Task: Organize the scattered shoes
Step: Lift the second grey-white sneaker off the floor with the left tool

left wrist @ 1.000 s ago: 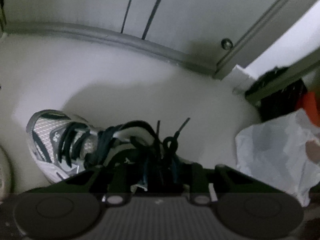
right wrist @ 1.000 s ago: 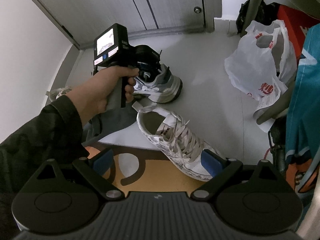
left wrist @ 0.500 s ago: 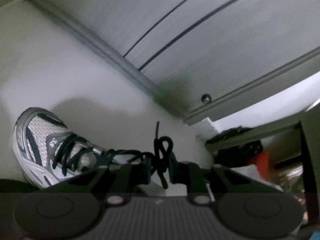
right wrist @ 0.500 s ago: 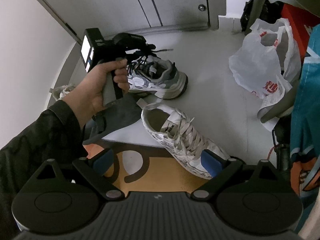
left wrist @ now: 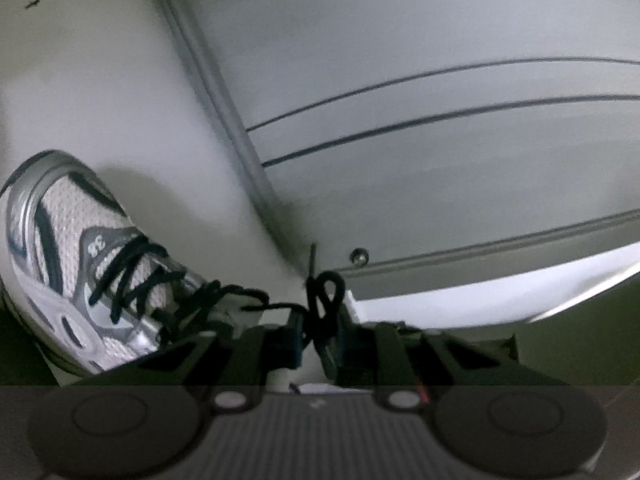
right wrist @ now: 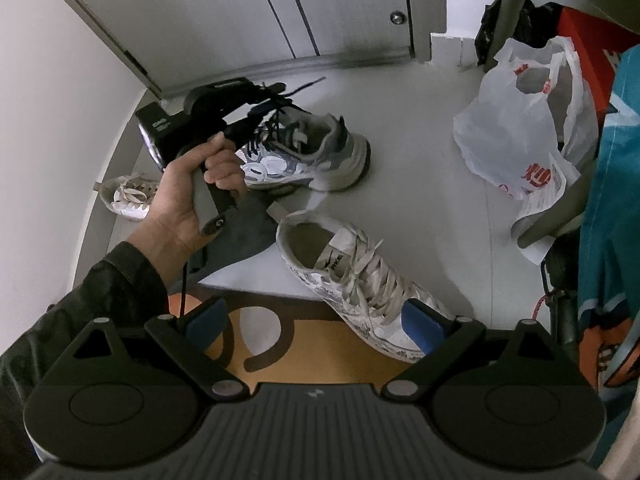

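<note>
A grey-and-white mesh sneaker (left wrist: 80, 264) with black laces (left wrist: 328, 292) lies on the pale floor near the sliding door. My left gripper (left wrist: 316, 336) is shut on the knotted lace loop, which stands up between the pads. In the right wrist view a hand holds that left gripper (right wrist: 260, 100) over the tongue of the grey sneaker (right wrist: 320, 152). A white printed sneaker (right wrist: 360, 280) lies nearer, its toe on the mat. My right gripper (right wrist: 316, 320) hangs open above it, blue pads wide apart, nothing between them.
Another white sneaker (right wrist: 128, 196) sits by the left wall. A white plastic bag (right wrist: 520, 132) and a red box (right wrist: 584, 40) crowd the right side, with teal fabric (right wrist: 612, 240) at the edge. A grey cloth (right wrist: 240, 232) lies beside the orange mat (right wrist: 272, 352). The door track (right wrist: 320, 60) runs behind.
The left gripper has closed on the laces, rolled and swung left toward the wall, pulling the laces taut; the grey sneaker has turned slightly. The right gripper has stayed still.
</note>
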`<act>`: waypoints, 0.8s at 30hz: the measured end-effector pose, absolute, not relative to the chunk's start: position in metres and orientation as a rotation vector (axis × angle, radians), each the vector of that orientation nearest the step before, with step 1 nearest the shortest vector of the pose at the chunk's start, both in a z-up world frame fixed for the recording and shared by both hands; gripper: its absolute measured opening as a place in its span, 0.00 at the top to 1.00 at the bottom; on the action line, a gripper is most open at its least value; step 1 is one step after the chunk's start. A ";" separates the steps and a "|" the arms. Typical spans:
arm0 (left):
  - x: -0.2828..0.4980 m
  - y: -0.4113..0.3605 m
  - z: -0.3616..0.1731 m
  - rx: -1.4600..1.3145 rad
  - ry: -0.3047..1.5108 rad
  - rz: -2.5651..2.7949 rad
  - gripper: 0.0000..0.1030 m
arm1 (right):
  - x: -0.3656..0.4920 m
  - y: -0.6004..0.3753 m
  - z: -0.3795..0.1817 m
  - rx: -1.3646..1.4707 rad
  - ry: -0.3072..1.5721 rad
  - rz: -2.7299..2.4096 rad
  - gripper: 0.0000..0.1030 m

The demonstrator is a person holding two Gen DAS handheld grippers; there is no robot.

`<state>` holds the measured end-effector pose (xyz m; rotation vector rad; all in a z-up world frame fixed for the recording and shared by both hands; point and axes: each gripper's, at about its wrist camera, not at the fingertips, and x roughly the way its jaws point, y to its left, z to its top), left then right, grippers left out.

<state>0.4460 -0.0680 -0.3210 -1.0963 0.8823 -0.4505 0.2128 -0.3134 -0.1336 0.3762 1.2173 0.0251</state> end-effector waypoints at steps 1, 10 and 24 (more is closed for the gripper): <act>0.445 -0.067 -0.318 -1.087 0.881 -0.449 0.85 | 0.213 -0.314 -0.133 0.374 1.213 0.022 0.06; 0.433 -0.051 -0.287 -1.055 0.859 -0.443 0.85 | 0.216 -0.317 -0.133 0.362 1.182 0.009 0.06; 0.388 -0.048 -0.207 -1.097 0.758 -0.579 0.85 | 0.217 -0.306 -0.119 0.267 1.083 0.057 0.06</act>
